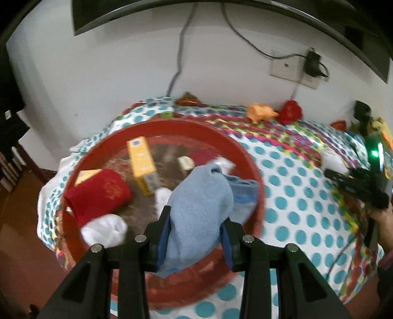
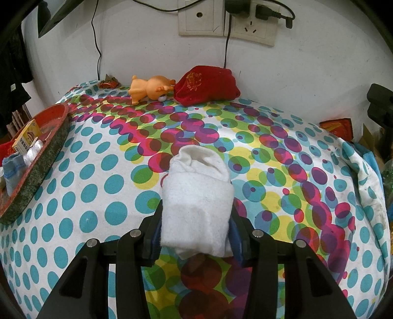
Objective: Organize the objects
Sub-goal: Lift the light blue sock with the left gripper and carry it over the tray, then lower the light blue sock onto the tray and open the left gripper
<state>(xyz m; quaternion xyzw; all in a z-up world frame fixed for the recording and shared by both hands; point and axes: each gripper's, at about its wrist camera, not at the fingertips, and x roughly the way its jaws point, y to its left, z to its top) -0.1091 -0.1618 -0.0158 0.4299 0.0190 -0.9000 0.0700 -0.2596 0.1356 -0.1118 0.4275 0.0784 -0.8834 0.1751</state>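
Observation:
My left gripper (image 1: 195, 228) is shut on a light blue sock (image 1: 199, 203) and holds it over the near part of a round red tray (image 1: 248, 157). The tray holds a red sock (image 1: 98, 196), a white sock (image 1: 105, 230), a yellow box (image 1: 142, 162) and another blue sock (image 1: 243, 193). My right gripper (image 2: 196, 223) is shut on a rolled white sock (image 2: 197, 196) above the dotted tablecloth (image 2: 98, 171). The tray's rim (image 2: 39, 169) shows at the left of the right wrist view. The right gripper also shows at the right of the left wrist view (image 1: 343, 176).
An orange toy animal (image 2: 149, 89) and a red pouch (image 2: 207, 86) lie by the back wall. A small wrapped item (image 2: 108, 84) sits at the back left. A red packet (image 2: 337, 127) lies at the table's right edge. Wall sockets with plugged cables (image 2: 245, 22) are above.

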